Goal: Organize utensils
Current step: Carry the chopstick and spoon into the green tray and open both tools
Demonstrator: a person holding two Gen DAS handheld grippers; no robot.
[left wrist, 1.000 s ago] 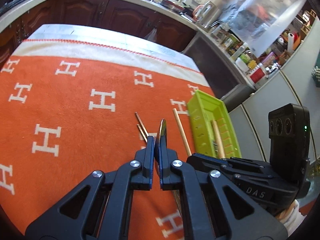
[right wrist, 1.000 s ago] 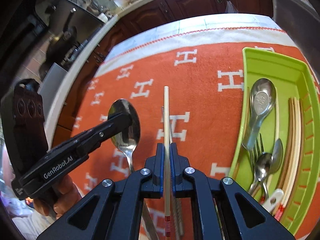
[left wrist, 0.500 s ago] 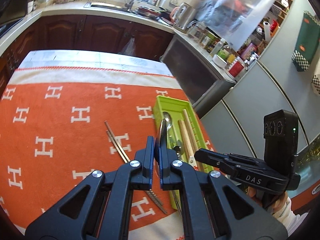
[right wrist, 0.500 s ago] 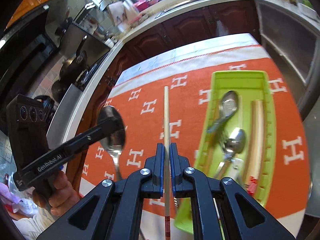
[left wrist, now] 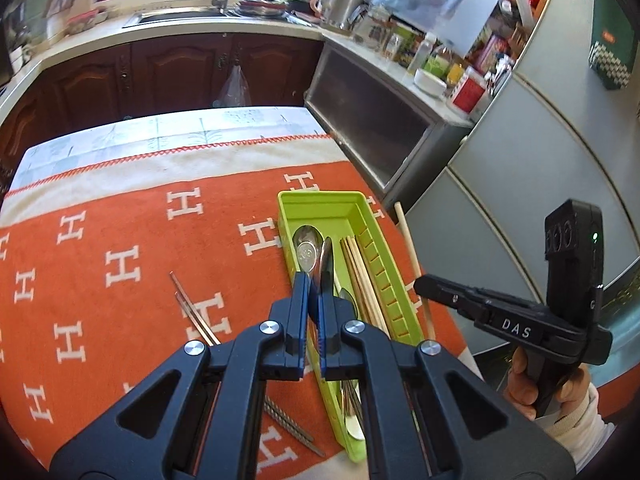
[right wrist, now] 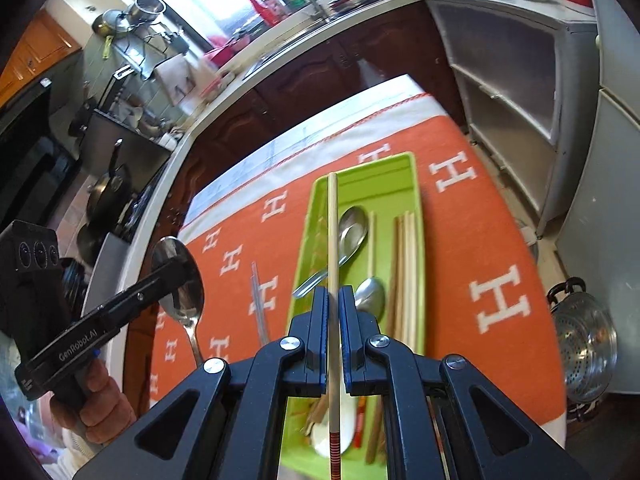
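Both claws have swung over the green tray [right wrist: 412, 184] since a second ago, when they were low above the orange cloth with the tray off to the right. The right claw [right wrist: 333, 320] is pinching a pale wooden chopstick [right wrist: 333, 232], which now lies lengthwise above the tray's left compartment rather than over bare cloth. The left claw [left wrist: 314, 300] is clamped on the handle of a steel spoon [right wrist: 179, 280], its bowl raised near the tray's left wall in the left wrist view and left of the tray, over the table edge, in the right wrist view.

Inside the tray lie spoons [right wrist: 352, 232] and a bundle of wooden chopsticks [right wrist: 406, 276] in the right compartment. Judging from this, both utensils appear ready for release, the chopstick probably needing a shift right to join its kind.

Metal chopsticks [left wrist: 192, 312] lie on the cloth left of the tray, not yet collected. More of the kitchen shows now: sink [left wrist: 176, 16], dark cabinets [left wrist: 168, 72], and a colander [right wrist: 584, 344] on the floor at right.
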